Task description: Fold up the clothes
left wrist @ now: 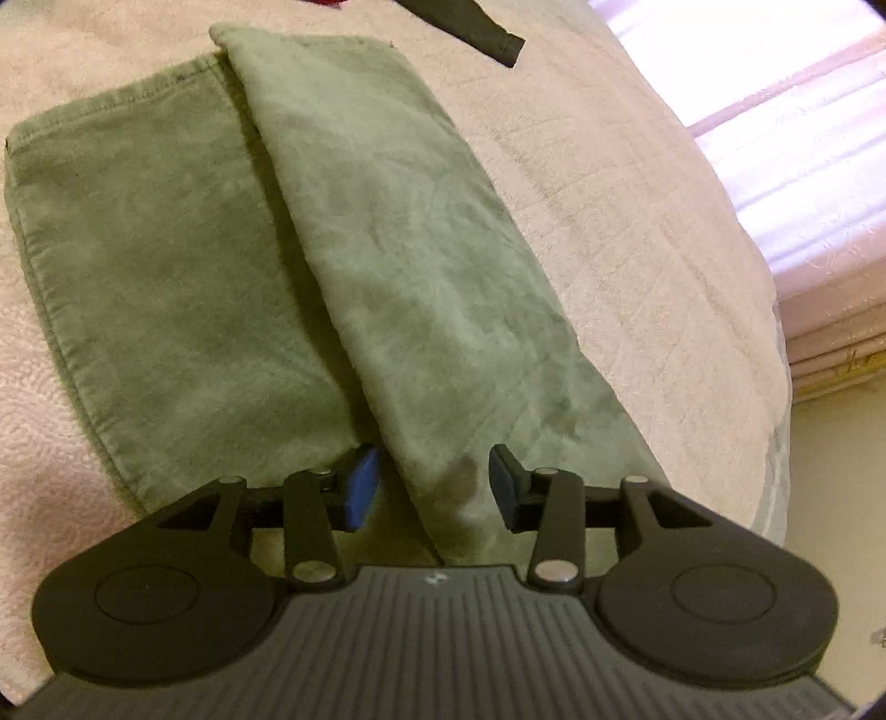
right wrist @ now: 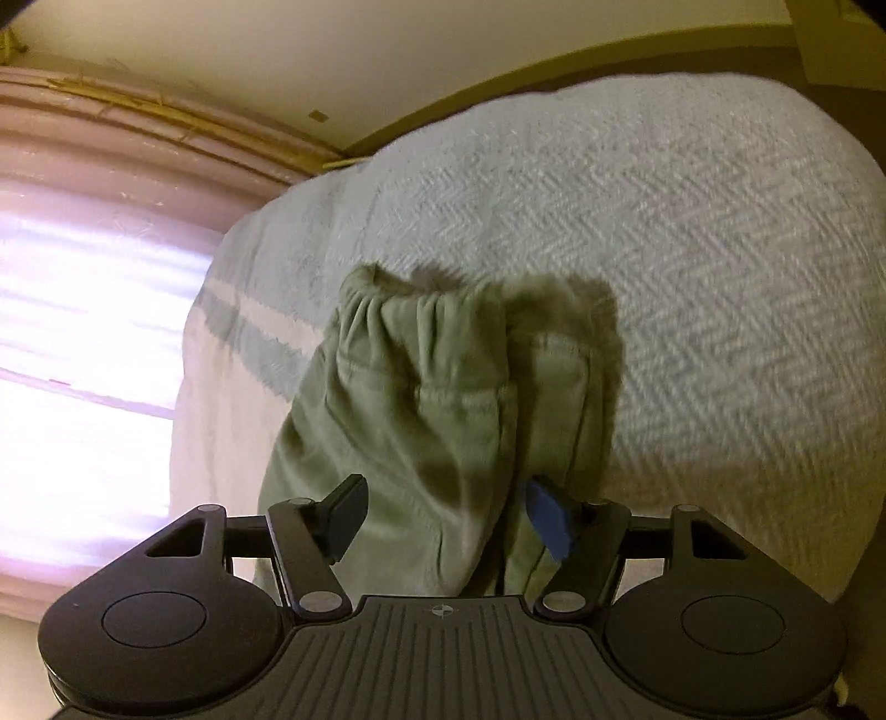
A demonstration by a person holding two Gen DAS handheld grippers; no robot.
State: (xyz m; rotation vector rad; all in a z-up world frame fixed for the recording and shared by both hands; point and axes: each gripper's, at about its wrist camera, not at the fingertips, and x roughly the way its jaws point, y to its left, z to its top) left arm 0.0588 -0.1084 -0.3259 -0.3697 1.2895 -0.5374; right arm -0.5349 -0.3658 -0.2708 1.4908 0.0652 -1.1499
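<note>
The soft sage-green fleece trousers [left wrist: 310, 266] lie on the bed, spread over a pale pink quilted bedspread [left wrist: 609, 210]. In the left wrist view one layer lies flat on the left, its stitched hem running along the far and left edges, and a second long panel is folded over it, slanting from the far left down to the near right. The near end of that folded panel runs in between the blue-padded fingers of the left gripper [left wrist: 434, 487]. Its jaws stand apart, a pad on either side of the cloth with a gap showing, so nothing is clamped.

At the far edge of that view a dark strip of fabric [left wrist: 476, 33] lies on the bedspread, well apart from the trousers. To the right the bed ends beside a bright window with pink curtains [left wrist: 803, 138].

In the right wrist view the gathered elastic waistband [right wrist: 421, 310] of the trousers bunches up at the far end, against a light grey-blue herringbone blanket [right wrist: 692, 249]. The right gripper [right wrist: 448, 518] has its jaws spread, with a thick fold of green cloth between them; the picture is blurred, and the right pad may be touching the cloth, but the fingers are not clenched on it.
</note>
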